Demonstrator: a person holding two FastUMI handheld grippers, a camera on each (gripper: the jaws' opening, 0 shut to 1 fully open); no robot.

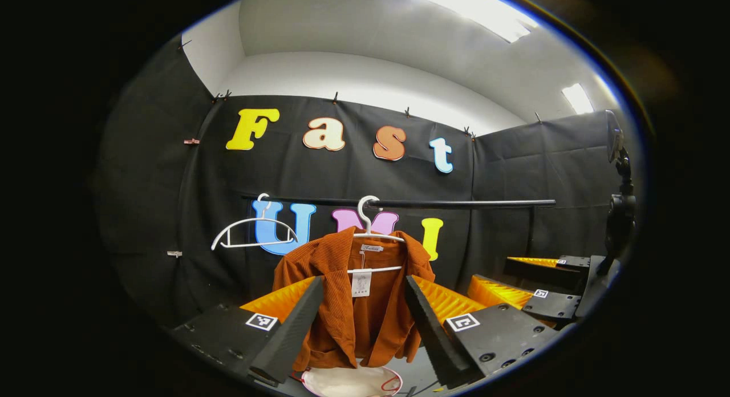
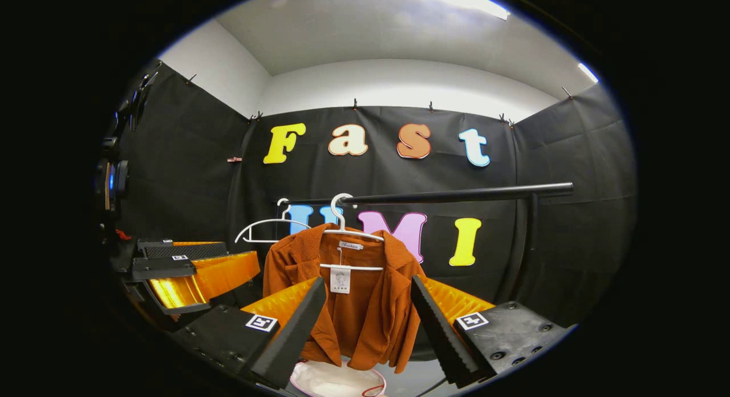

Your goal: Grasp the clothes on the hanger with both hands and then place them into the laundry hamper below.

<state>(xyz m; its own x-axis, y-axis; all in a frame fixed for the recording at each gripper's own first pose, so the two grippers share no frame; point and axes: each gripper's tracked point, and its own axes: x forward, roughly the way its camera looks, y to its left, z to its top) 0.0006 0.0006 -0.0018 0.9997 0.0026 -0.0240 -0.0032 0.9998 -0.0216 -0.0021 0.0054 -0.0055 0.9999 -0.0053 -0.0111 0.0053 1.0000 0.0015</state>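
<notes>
A rust-orange jacket [image 1: 342, 317] [image 2: 365, 311] hangs on a white hanger [image 1: 370, 234] [image 2: 348, 231] from a black rail [image 1: 456, 203] [image 2: 456, 195]. A white paper tag dangles at its collar. Below it sits the white laundry hamper [image 1: 342, 383] [image 2: 328, 381], only its rim in sight. My left gripper [image 1: 364, 278] is open, short of the jacket, with the garment framed between its fingers. My right gripper [image 2: 368, 279] is likewise open and apart from the cloth. In the left gripper view the right gripper [image 1: 502, 274] is off to the right; in the right gripper view the left gripper [image 2: 228, 257] is off to the left.
An empty white hanger [image 1: 254, 234] [image 2: 268, 229] hangs on the rail left of the jacket. A rail post [image 2: 522, 243] stands at the right. A black camera mount [image 1: 619, 209] rises at the right edge of the left gripper view. Black cloth walls close the booth.
</notes>
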